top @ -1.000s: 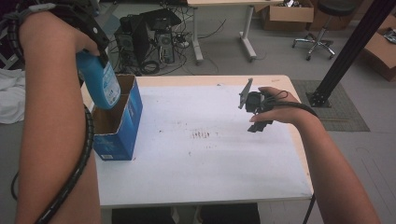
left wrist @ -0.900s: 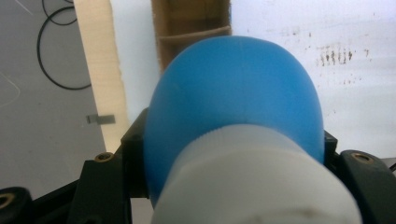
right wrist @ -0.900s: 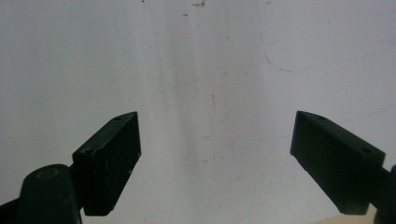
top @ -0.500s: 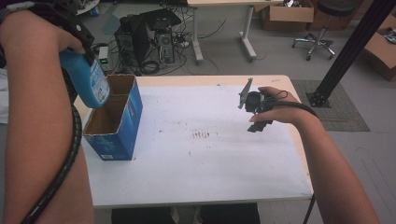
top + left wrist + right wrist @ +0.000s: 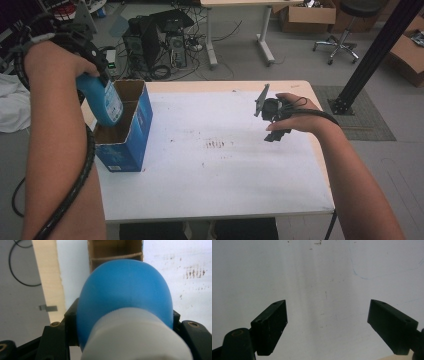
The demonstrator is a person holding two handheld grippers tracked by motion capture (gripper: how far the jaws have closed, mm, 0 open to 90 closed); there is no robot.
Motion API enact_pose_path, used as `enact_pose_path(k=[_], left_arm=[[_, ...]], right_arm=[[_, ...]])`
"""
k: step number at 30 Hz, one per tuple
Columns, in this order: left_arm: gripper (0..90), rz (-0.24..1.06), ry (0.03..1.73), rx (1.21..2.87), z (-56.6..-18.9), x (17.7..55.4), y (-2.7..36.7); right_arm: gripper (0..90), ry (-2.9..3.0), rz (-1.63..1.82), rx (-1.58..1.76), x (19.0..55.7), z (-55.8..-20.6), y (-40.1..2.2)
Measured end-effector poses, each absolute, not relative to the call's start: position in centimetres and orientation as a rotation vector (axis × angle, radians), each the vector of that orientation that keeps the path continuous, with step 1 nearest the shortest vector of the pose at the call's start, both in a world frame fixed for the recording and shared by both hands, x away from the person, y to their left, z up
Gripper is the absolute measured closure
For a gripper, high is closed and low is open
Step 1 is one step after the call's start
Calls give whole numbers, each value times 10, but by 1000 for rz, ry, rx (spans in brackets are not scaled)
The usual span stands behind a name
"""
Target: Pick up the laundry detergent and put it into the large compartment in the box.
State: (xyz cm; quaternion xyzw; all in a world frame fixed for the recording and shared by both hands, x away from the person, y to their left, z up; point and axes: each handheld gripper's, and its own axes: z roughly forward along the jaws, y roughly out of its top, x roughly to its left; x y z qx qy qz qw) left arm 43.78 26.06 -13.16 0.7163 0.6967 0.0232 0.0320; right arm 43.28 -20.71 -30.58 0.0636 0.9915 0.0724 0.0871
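A blue bottle (image 5: 105, 102) with a white cap (image 5: 135, 337) hangs bottom-down over the open blue cardboard box (image 5: 131, 145) at the table's left side. My left gripper (image 5: 95, 62) is shut on the bottle near its cap. In the left gripper view the bottle (image 5: 125, 295) covers most of the box's brown, divided inside (image 5: 115, 251). Over the right part of the white table (image 5: 225, 170) my right gripper (image 5: 275, 132) hovers, held by a hand. Its jaws stand wide open in the right gripper view (image 5: 327, 322), nothing between them.
Small dark stains (image 5: 216, 145) mark the table's middle. A black cable (image 5: 75, 190) trails along the left forearm. Beyond the table stand computer towers (image 5: 155, 42), another desk, an office chair (image 5: 345, 25) and cardboard boxes. A black post (image 5: 372, 55) rises at the right.
The left gripper has carried the blue bottle rightward and down, from beside the box to over its open top. The right gripper has stayed in place, open.
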Motion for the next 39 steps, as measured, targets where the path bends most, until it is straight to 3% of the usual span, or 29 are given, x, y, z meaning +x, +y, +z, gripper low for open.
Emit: enact_pose_path(k=[39], left_arm=[[388,-127,2197,2266,-280,446,257]], right_arm=[[164,2962,230,190,436,-313,-206]])
